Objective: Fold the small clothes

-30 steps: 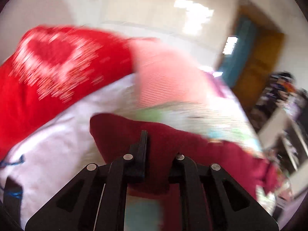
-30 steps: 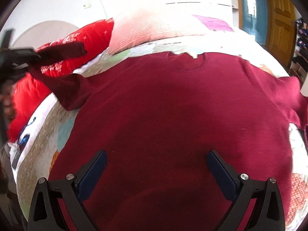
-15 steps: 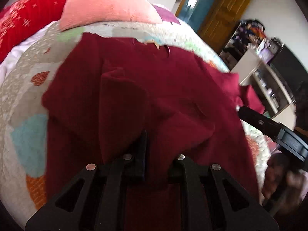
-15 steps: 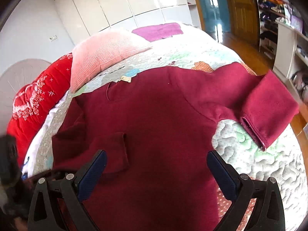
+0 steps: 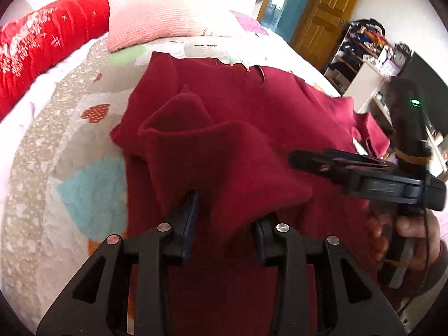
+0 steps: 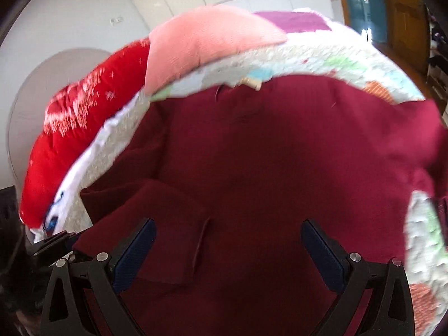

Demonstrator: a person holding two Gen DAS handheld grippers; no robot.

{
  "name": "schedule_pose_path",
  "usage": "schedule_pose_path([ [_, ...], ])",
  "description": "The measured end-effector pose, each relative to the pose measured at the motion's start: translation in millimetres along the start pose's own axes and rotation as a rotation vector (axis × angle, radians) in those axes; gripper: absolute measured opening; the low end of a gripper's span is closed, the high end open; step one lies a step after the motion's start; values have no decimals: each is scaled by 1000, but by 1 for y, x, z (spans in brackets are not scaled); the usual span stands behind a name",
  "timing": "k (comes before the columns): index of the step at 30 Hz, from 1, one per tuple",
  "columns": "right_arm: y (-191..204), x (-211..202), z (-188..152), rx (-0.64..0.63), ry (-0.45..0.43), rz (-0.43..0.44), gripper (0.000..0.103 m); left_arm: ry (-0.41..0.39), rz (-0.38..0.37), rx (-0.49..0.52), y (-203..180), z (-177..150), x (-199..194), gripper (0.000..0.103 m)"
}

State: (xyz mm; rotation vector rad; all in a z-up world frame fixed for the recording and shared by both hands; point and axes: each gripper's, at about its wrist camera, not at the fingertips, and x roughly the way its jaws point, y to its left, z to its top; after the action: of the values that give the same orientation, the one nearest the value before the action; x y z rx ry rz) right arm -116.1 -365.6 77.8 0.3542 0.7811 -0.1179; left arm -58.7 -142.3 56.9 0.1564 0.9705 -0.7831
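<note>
A dark red long-sleeved sweater (image 6: 266, 154) lies spread on a quilted bed. Its left sleeve (image 5: 212, 151) is folded over the body. My left gripper (image 5: 224, 218) has its jaws part open around the sleeve's end; the cloth lies between the fingers (image 5: 190, 212). In the right wrist view the sleeve cuff (image 6: 179, 240) lies on the body. My right gripper (image 6: 228, 245) is wide open and empty above the sweater's lower body. It also shows in the left wrist view (image 5: 350, 168), held by a hand at the right. The other sleeve (image 6: 420, 140) lies out to the right.
A patchwork quilt (image 5: 70, 151) covers the bed. A pink pillow (image 5: 156, 25) and a red cushion (image 5: 42, 44) lie at the head. A wooden door (image 5: 327, 14) and cluttered shelves (image 5: 364, 47) stand beyond the bed's right side.
My left gripper carried the sleeve across onto the sweater's body and its jaws have opened somewhat. My right gripper moved left and lower over the sweater, still open.
</note>
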Motion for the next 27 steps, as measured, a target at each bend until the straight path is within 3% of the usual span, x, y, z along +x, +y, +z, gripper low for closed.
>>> schedule_pose_path([
  [2, 9, 15, -4, -33, 23, -7, 103, -16, 10, 8, 4, -4, -12, 34],
  [4, 24, 23, -9, -128, -15, -47, 87, -32, 29, 1, 13, -7, -24, 35],
  [5, 33, 28, -12, -193, -30, -79, 56, -37, 39, -12, 20, -7, -29, 38],
  [6, 42, 32, -12, -245, -41, -108, 38, -42, 43, -24, 25, -6, -31, 45],
  [9, 55, 25, -8, -324, -81, -136, 7, -67, 63, -83, 41, 1, -35, 50],
  [13, 45, -22, 15, -364, -216, -188, 7, -79, -30, -99, 38, 7, -36, 53],
  [14, 41, -32, 20, -363, -243, -222, 7, -84, -16, -86, 33, 8, -35, 52],
  [16, 27, -51, 30, -355, -304, -383, 7, -96, 16, -44, 25, 10, -34, 53],
  [18, 6, -63, 42, -314, -351, -471, 7, -94, 23, -39, 24, 13, -29, 53],
  [22, -39, -57, 59, -184, -315, -508, 7, -81, 17, -145, 39, 23, -7, 53],
  [26, -72, -20, 62, -140, -119, -595, 8, -74, 33, -218, 50, 30, 11, 53],
  [27, -75, -23, 60, -117, -117, -578, 12, -73, 46, -227, 53, 30, 15, 53],
])
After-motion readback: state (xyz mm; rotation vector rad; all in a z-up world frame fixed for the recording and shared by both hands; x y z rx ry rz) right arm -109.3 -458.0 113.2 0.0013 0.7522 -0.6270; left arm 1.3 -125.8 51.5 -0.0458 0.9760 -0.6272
